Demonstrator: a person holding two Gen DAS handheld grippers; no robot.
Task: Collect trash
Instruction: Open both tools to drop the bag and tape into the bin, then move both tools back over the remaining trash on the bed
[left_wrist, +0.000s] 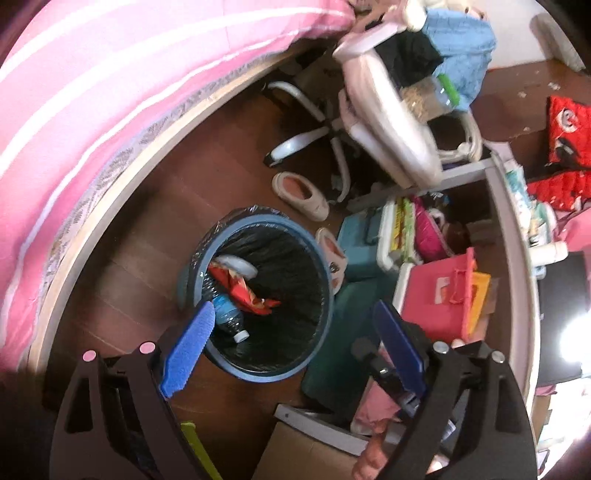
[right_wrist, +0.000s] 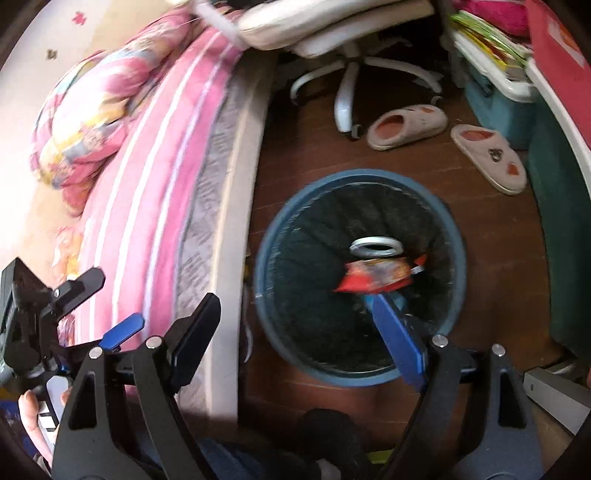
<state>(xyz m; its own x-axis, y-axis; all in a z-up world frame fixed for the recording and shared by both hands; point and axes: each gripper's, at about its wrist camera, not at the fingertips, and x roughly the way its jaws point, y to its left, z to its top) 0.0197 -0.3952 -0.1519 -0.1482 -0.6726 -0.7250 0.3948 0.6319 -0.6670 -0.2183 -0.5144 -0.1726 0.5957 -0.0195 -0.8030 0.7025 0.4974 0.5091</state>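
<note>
A blue trash bin (left_wrist: 258, 373) with a black liner stands on the dark wood floor. Inside lie a red snack wrapper (left_wrist: 240, 290), a clear plastic bottle (left_wrist: 229, 319) and a white round lid (left_wrist: 238, 264). My left gripper (left_wrist: 293, 308) hangs open above the bin with nothing between its blue fingers. The right wrist view looks down into the bin (right_wrist: 362, 176), where the wrapper (right_wrist: 376, 278) lies under the white lid (right_wrist: 376, 246). My right gripper (right_wrist: 295, 299) is open and empty over the bin's near rim. The left gripper (right_wrist: 107, 306) shows at the left, over the bed's edge.
A bed with a pink striped sheet (right_wrist: 147, 177) borders the bin on the left. A white office chair (left_wrist: 388, 122) piled with clothes stands beyond it, with two slippers (right_wrist: 406, 125) on the floor. Storage boxes (left_wrist: 436, 295) and a teal bin (left_wrist: 354, 247) crowd the right, under a desk.
</note>
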